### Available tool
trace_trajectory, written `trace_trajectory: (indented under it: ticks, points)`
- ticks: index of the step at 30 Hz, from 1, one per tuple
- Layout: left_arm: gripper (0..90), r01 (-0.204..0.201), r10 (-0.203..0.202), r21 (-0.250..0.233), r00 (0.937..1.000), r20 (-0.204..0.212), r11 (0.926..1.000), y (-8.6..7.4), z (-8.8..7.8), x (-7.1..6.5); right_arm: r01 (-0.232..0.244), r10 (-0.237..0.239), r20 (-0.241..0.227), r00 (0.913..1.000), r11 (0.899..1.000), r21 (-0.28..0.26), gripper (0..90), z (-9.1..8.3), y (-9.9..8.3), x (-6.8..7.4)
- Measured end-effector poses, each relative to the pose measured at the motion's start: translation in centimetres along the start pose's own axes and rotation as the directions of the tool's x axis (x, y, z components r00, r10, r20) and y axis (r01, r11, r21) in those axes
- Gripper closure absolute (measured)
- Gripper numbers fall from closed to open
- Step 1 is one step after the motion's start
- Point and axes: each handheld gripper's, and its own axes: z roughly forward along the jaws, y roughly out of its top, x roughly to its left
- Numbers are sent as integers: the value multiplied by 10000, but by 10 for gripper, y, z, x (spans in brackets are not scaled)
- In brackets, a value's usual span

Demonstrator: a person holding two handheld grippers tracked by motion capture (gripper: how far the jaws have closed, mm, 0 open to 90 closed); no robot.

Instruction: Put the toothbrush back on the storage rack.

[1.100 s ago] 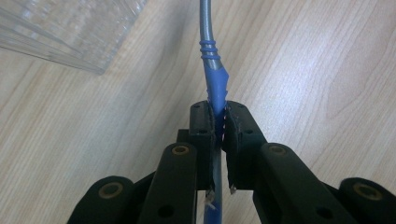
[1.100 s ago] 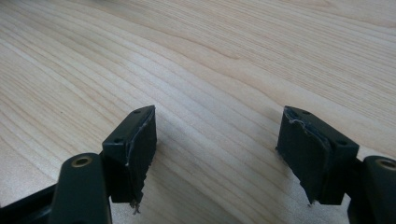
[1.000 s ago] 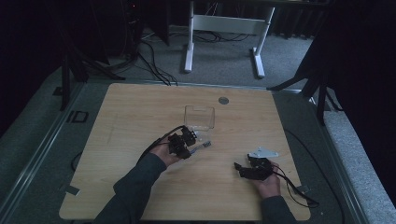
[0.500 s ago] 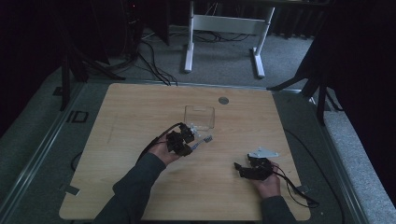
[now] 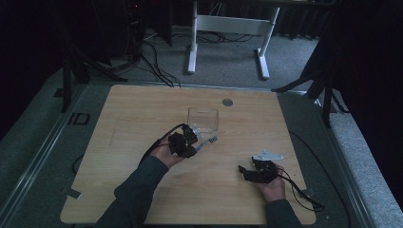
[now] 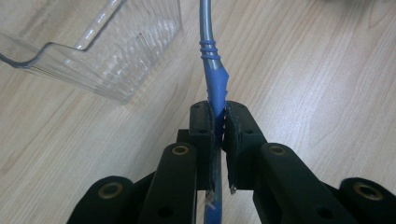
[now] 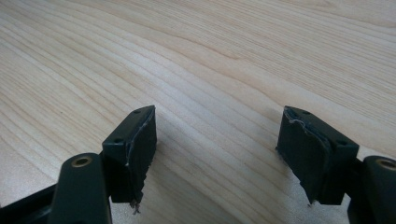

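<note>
My left gripper (image 5: 194, 142) (image 6: 217, 112) is shut on the blue handle of a slim tool (image 6: 214, 88). The tool's grey shaft (image 5: 209, 140) runs on past the jaws, just above the wooden table (image 5: 142, 109). Its far end is cut off in the left gripper view. A clear plastic container (image 5: 203, 119) (image 6: 93, 42) stands just beyond and to the left of the jaws, empty as far as I can see. My right gripper (image 5: 243, 171) (image 7: 217, 135) rests low over the table's front right with its jaws wide open and only bare wood between them.
A small grey round disc (image 5: 227, 101) sits in the tabletop behind the container. Beyond the far edge stand a white frame's legs (image 5: 192, 42) and cables on the carpet. A cable (image 5: 304, 194) trails from the right gripper toward the front right corner.
The left gripper, with the blue-handled tool in it, has edged slightly away from the person, toward the clear container. The right gripper has not moved.
</note>
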Motion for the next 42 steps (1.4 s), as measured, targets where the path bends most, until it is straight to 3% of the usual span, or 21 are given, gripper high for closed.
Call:
trace_trajectory:
  ticks: [15, 42]
  points:
    - [820, 290, -320, -763, 9988, -375, 9967, -2, -12, 4, -12, 12, 2, 10000, 10000, -7, 279, 0, 0, 0]
    - [820, 550, -618, -1389, 9971, -450, 9888, -3, -21, 7, -13, 13, 0, 10000, 10000, -2, 279, 0, 0, 0]
